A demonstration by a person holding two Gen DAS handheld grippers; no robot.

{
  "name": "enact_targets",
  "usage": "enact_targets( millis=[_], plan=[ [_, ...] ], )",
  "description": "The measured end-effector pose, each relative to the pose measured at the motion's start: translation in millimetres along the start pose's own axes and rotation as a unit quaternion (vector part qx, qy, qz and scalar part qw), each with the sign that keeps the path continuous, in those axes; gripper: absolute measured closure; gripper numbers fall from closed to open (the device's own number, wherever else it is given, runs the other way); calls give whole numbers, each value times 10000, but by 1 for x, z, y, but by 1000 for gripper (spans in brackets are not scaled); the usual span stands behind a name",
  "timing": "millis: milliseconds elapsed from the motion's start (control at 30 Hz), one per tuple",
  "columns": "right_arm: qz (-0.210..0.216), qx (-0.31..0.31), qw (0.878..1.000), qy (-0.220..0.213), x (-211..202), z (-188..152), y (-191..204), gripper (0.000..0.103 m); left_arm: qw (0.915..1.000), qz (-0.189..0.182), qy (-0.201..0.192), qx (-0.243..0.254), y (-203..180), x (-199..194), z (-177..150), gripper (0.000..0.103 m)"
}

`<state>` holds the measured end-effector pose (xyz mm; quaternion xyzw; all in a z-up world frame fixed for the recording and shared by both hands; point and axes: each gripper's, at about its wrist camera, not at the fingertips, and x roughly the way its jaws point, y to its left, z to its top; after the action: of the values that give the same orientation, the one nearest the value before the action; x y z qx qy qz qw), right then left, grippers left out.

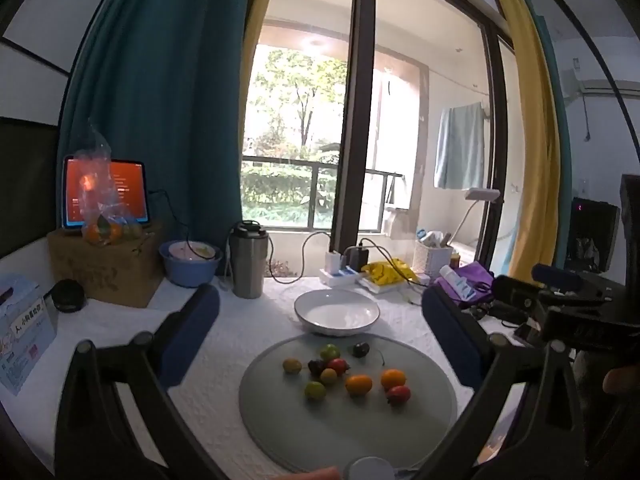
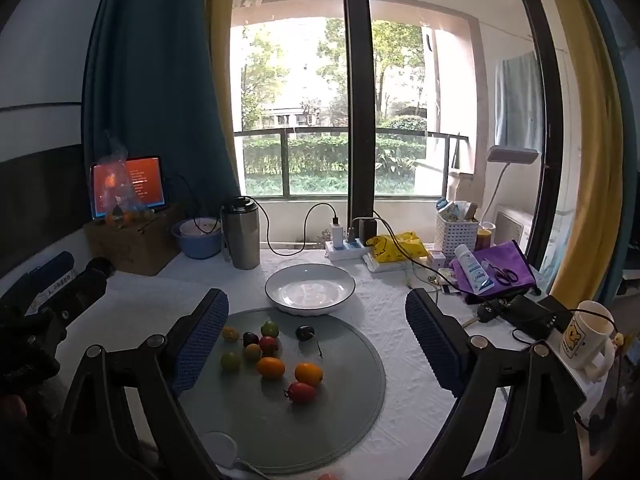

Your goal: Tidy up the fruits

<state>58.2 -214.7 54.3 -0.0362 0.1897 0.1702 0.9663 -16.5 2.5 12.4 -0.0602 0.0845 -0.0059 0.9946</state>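
Several small fruits lie loose on a round grey mat point(image 1: 420, 420) point(image 2: 352, 400): two orange ones point(image 1: 359, 384) point(image 2: 271, 367), red ones point(image 1: 399, 394) point(image 2: 302, 391), green ones point(image 1: 315, 390) point(image 2: 230, 360) and dark ones point(image 1: 361, 349) point(image 2: 305, 332). Behind the mat stands an empty white bowl point(image 1: 337, 312) point(image 2: 310, 288). My left gripper point(image 1: 320, 340) hovers open above the mat, nothing between its blue pads. My right gripper point(image 2: 316, 332) is open too, held over the mat with nothing in it. The right gripper also shows at the right edge point(image 1: 560, 304) of the left wrist view.
A steel tumbler point(image 1: 248, 264) point(image 2: 241, 238), a blue basin point(image 1: 191, 262), a cardboard box point(image 1: 106, 268) with a tablet and bagged fruit, a power strip with cables point(image 2: 344, 250), a white basket point(image 2: 456, 230), a purple pouch point(image 2: 500, 268) and a mug point(image 2: 584, 334) crowd the table's back and sides.
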Motion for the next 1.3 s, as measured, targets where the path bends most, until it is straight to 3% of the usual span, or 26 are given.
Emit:
enact_targets(
  millis=[1300],
  plan=[
    [3,-44,10000,24,-1,3,4,11,9999,-100,-106,-77,2,-8,-1,1]
  ],
)
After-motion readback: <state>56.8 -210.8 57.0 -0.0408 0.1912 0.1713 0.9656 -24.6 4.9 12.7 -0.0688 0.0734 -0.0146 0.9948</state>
